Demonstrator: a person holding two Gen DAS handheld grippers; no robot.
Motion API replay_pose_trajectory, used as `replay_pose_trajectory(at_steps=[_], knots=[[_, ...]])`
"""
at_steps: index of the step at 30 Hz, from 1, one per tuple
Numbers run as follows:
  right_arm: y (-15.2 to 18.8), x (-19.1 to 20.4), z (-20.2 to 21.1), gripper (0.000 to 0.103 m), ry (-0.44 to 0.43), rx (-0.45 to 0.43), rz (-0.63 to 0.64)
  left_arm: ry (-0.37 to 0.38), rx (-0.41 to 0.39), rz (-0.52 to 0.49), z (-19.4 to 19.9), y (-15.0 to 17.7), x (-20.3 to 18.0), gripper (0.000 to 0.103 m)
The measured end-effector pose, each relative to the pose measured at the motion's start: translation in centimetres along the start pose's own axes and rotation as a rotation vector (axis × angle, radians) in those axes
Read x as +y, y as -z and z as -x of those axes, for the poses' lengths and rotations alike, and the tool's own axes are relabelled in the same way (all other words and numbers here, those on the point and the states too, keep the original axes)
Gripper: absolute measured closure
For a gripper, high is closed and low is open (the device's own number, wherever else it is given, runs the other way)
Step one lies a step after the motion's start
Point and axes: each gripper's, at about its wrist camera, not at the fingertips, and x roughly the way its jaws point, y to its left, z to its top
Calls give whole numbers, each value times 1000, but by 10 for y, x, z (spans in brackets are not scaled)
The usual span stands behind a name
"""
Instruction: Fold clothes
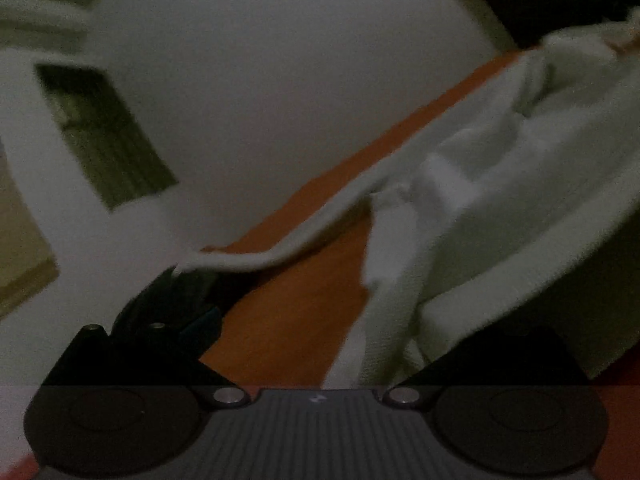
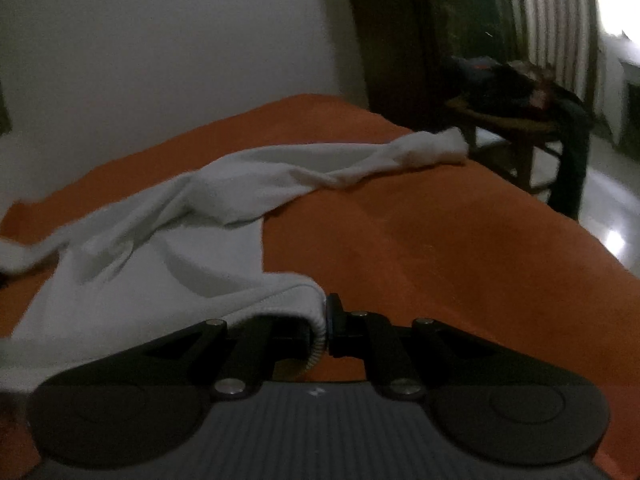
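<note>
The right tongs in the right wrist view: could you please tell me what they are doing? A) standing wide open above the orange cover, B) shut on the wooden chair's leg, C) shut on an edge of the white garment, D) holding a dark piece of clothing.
C: the right tongs are closed with the ribbed edge of the white garment pinched between them, above the orange cover.

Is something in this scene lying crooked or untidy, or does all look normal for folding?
The white garment lies crumpled on the orange cover, not flat. One long part, perhaps a sleeve, is twisted like a rope and reaches the cover's far edge. The right gripper is shut on its ribbed hem. Dark clothes are heaped on the wooden chair.
</note>
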Motion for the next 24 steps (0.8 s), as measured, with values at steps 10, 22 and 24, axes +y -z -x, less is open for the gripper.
replay_pose_trajectory(at_steps=[10,22,24], knots=[[3,26,46,93,71,-188,-6,-81,14,83,3,-20,18,0],[28,-16,-3,78,-45,118,82,301,47,118,13,6,37,99],[23,-16,-4,78,-74,137,173,354,42,152,24,1,44,99]])
